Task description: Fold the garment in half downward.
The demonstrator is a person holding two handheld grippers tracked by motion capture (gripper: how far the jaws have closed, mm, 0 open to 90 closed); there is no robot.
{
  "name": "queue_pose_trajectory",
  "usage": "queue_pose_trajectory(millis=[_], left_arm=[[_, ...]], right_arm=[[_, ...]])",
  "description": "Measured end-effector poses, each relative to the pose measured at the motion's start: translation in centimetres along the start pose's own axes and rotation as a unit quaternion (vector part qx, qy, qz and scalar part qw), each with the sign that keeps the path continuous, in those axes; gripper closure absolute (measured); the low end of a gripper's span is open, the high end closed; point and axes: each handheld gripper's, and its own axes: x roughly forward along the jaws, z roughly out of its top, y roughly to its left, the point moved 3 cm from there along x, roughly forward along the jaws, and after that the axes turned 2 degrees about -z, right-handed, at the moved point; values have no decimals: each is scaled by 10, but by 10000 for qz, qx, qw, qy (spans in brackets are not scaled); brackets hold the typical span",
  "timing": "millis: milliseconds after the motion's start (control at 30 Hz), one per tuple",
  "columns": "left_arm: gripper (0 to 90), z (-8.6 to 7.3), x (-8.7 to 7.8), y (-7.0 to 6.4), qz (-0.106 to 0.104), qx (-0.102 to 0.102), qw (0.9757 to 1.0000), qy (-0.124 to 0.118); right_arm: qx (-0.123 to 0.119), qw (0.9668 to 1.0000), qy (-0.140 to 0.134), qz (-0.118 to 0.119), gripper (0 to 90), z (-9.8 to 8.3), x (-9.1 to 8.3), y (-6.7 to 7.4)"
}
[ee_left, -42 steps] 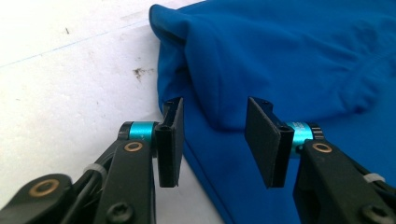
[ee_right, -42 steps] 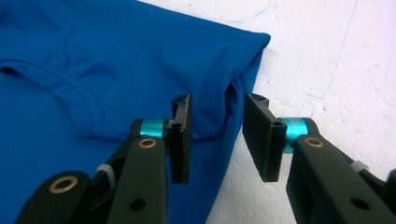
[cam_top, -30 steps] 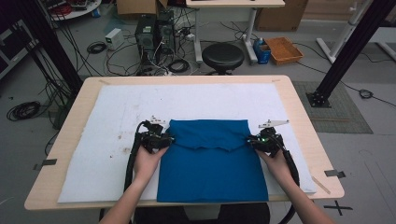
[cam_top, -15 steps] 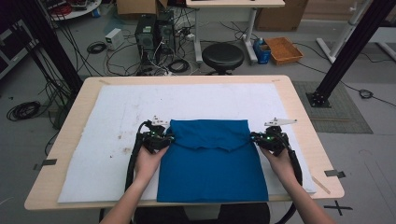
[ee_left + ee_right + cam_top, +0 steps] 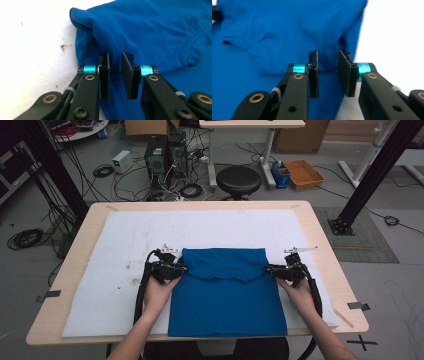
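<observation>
- Inspecting the blue T-shirt (image 5: 227, 292) on the desk (image 5: 320, 235): folded edge runs crosswise between our grippers.
- Left gripper (image 5: 115, 75) and right gripper (image 5: 328, 75): fingers just parted, straddling shirt edges, pinching nothing.

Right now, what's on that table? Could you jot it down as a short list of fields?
item: blue cloth shirt, far part folded back over itself
surface: white padded mat on a light wooden table
left gripper: at the fold's left edge, jaws just opening, gap visible, not pinching
right gripper: at the fold's right edge, jaws just opening, gap visible, not pinching
</observation>
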Motion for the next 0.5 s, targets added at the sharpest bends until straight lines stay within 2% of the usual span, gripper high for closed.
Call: queue_pose_trajectory(millis=[67,133,333,500], left_arm=[[752,0,1,0,-31,-36,10000,-35],[754,0,1,-1,-50,-40,10000,-32],[848,1,1,-1,-104,1,9999,-75],[860,3,0,0,-142,-11,9998,-148]], right_arm=[[89,10000,-24,31,697,1,0,-2],[42,10000,-16,36,699,2,2,0],[-454,9988,61,-177,861,4,9,11],[-562,9982,-1,-196,884,5,6,15]])
